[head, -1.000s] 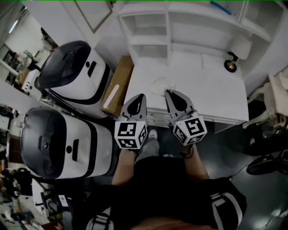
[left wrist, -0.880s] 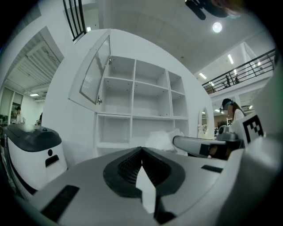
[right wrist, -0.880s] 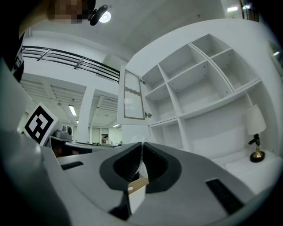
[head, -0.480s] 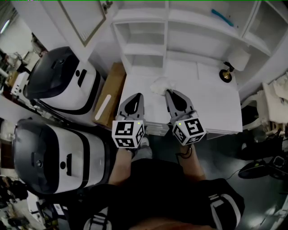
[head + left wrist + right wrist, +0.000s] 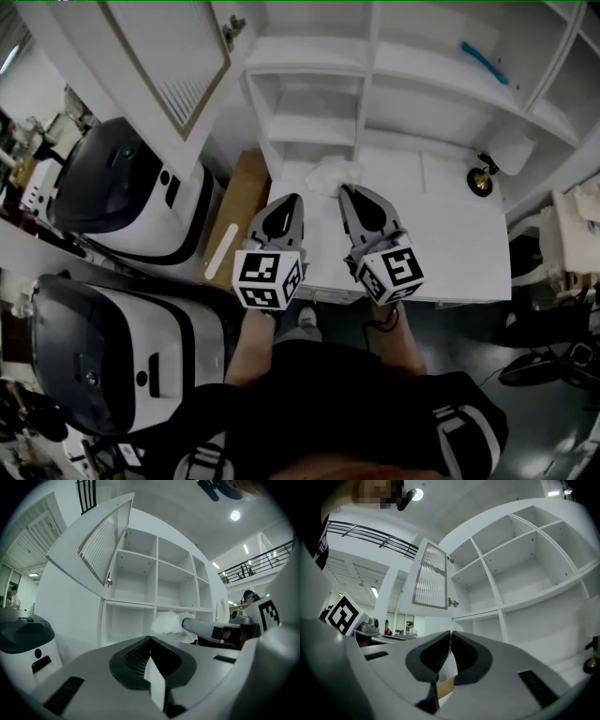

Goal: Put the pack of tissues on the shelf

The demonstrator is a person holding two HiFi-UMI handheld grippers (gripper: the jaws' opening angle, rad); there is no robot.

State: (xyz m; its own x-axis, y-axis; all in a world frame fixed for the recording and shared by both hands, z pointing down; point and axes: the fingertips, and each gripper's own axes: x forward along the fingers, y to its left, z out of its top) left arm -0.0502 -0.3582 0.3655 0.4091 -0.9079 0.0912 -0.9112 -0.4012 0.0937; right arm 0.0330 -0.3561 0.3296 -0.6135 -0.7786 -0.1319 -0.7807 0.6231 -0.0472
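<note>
White shelf (image 5: 361,94) is filling the view at 12 o'clock, every compartment showing bare. A desk (image 5: 450,234) is running below it, and a door (image 5: 178,66) is hanging open at 10 o'clock.

Gripper state: my right gripper (image 5: 347,191) is clamping fully shut on the tissues (image 5: 330,174). The jaws are pinching only a thin fold of the soft white pack. The rest is bunching out past the tips toward 12 o'clock, above the desk's back edge and just short of the shelf front. In the right gripper view, white material is showing between the closed jaws. My left gripper (image 5: 294,201) is sitting at 9 o'clock of the right one, jaws together and holding nothing.

Step in hand, as I judge it: carrying the pack into a compartment.

Recommendations:
- I am judging the low compartment at 12 o'clock the nearest opening, so I should be going straight in.
- The bunched end should be clearing the upright and the board above before I lower.
- The grip is narrow and the pack limp, so the pack should be resting on the board before the jaws part.
- The left gripper should be staying clear at 9 o'clock.
</note>
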